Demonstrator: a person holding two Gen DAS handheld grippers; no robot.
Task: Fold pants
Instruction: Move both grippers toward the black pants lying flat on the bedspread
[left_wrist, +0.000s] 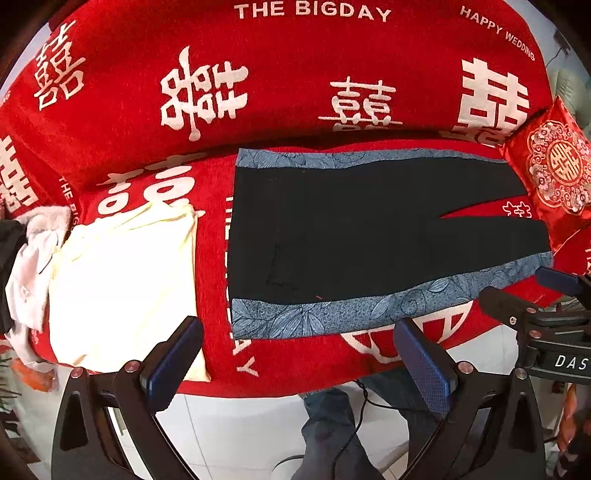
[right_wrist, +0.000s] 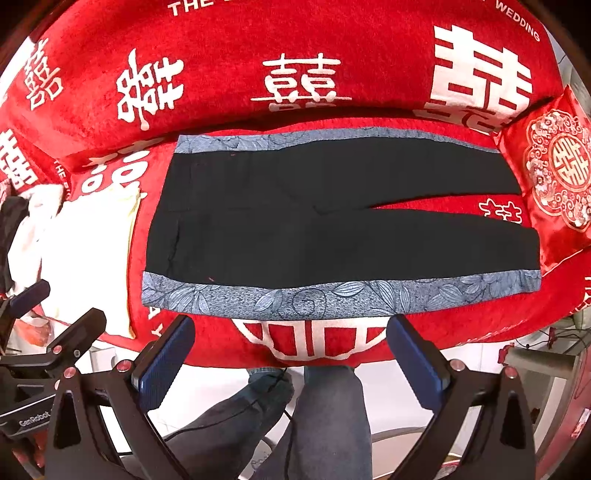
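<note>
Black pants (left_wrist: 369, 229) with blue leaf-patterned side stripes lie flat on a red sofa seat, waistband to the left, legs spread to the right; they also show in the right wrist view (right_wrist: 332, 236). My left gripper (left_wrist: 299, 354) is open and empty, hovering just in front of the near stripe by the waist. My right gripper (right_wrist: 291, 347) is open and empty, in front of the near stripe's middle. The right gripper also shows at the right edge of the left wrist view (left_wrist: 532, 295).
A red cover (left_wrist: 295, 74) with white characters drapes the sofa. A cream folded garment (left_wrist: 122, 280) and a pile of white clothes (left_wrist: 33, 266) lie left of the pants. A red embroidered cushion (left_wrist: 554, 173) sits at the right. The person's legs (right_wrist: 314, 417) stand below.
</note>
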